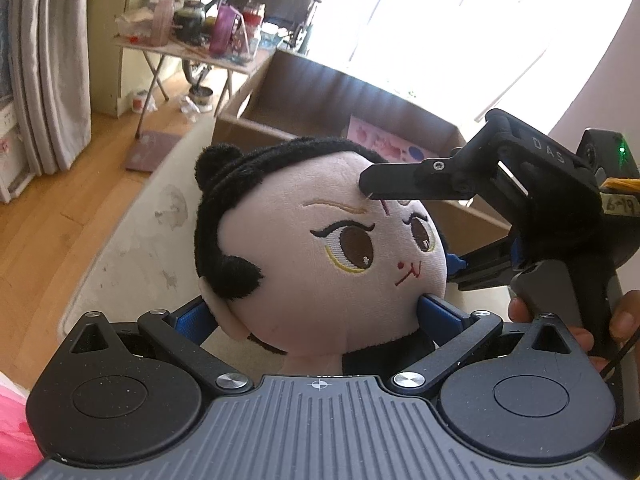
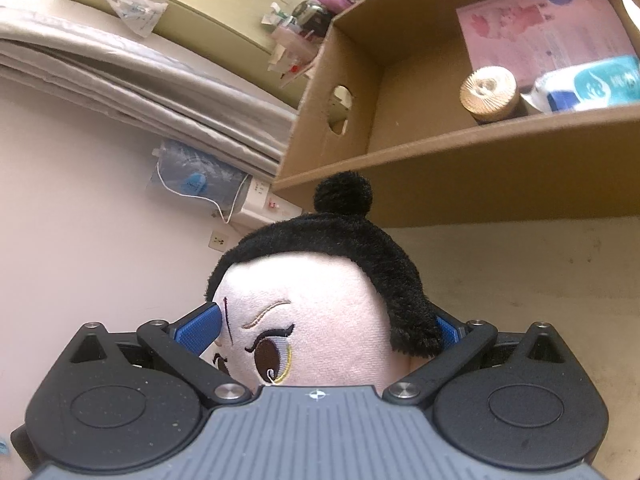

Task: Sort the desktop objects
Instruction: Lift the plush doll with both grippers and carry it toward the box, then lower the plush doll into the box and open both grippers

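Tools both clamp the plush doll's head [image 1: 320, 248] — left tool [image 1: 320, 312] at its neck, right tool [image 2: 332, 328] across its face — so lift together, level, toward the cardboard box [image 2: 460, 168].

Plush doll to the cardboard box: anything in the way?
Nothing visible blocks it. Both tongs grip the plush doll by the head, and the cardboard box sits open-topped just beyond it. Inside, a spool of twine, tissue pack and pink sheet sit at one end; the rest is free.
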Available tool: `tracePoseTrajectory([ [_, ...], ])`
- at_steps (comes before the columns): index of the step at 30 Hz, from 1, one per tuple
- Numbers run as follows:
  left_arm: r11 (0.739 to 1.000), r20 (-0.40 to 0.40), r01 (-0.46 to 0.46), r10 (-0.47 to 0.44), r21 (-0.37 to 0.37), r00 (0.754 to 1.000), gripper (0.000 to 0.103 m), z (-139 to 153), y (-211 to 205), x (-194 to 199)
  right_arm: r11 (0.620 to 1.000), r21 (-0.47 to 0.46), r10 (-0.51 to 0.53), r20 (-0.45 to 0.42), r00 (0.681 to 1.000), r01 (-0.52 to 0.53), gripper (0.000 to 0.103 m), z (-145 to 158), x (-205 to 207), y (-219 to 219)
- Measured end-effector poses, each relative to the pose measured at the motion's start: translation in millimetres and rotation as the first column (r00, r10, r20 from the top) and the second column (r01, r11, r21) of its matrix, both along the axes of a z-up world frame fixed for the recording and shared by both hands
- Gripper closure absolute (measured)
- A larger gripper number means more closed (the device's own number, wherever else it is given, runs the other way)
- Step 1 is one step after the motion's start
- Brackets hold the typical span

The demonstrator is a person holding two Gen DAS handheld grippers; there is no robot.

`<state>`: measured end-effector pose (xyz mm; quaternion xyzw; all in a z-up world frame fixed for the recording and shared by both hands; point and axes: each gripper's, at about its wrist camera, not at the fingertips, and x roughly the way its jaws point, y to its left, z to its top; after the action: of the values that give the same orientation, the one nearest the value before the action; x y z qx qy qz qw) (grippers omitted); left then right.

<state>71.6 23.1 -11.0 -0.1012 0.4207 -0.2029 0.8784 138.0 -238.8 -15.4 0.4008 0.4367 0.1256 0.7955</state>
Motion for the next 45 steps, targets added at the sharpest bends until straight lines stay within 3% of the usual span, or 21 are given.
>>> tracePoseTrajectory([
  [13, 1.0, 0.115, -0.013, 0.013, -0.004, 0.993, 0.0, 48, -9, 23, 0.999, -0.032, -0.023, 0.101, 0.995, 0.026, 0.0, 64, 23, -10],
  [20, 1.0, 0.156, 0.003, -0.002, -0.002, 0.988, 0.0, 70, -16, 53, 0.999, -0.035, -0.037, 0.125, 0.992, 0.042, 0.0, 90, 57, -24],
  [28, 0.999, 0.159, 0.04, -0.043, 0.02, 0.986, 0.0, 83, -23, 104, 0.997, -0.024, -0.071, 0.121, 0.99, 0.074, 0.0, 100, 110, -43],
  [38, 0.994, 0.203, 0.073, -0.089, 0.087, 0.975, 0.0, 70, -61, 183, 0.985, 0.042, -0.172, 0.137, 0.975, 0.168, 0.0, 67, 189, -96],
  [45, 0.977, 0.24, 0.122, -0.162, 0.172, 0.957, 0.0, 35, -88, 229, 0.953, 0.161, -0.27, 0.067, 0.961, 0.256, 0.0, 3, 226, -132],
])
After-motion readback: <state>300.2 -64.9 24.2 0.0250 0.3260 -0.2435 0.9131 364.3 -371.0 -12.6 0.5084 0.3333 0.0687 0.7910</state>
